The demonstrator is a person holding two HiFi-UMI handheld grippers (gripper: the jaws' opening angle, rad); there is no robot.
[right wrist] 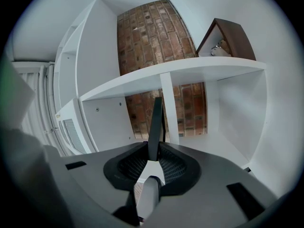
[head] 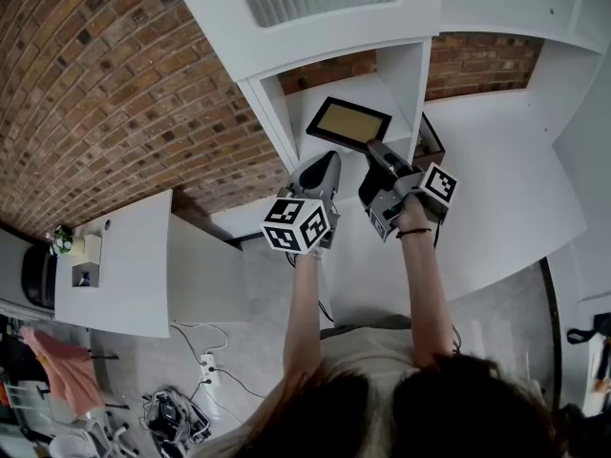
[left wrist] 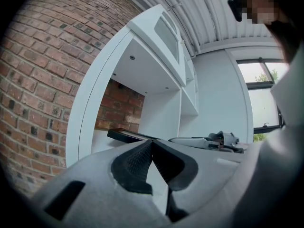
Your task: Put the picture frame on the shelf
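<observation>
The picture frame [head: 348,122] has a dark border and a tan middle. It hangs in front of the open cubby of the white shelf unit [head: 406,70]. My right gripper [head: 374,153] is shut on the frame's near edge. In the right gripper view the frame [right wrist: 155,125] stands edge-on between the jaws of that gripper [right wrist: 154,148], below a white shelf board [right wrist: 190,75]. My left gripper [head: 327,158] is just left of the frame, shut and holding nothing. In the left gripper view its tips [left wrist: 152,141] meet, with the frame [left wrist: 126,136] beyond them.
A second dark brown frame [right wrist: 228,37] leans on the shelf above, also seen at the cubby's right [head: 430,141]. Brick wall [head: 115,93] lies left of the unit. A white table [head: 124,256] with a small plant [head: 63,239] stands at the left; cables [head: 191,389] lie on the floor.
</observation>
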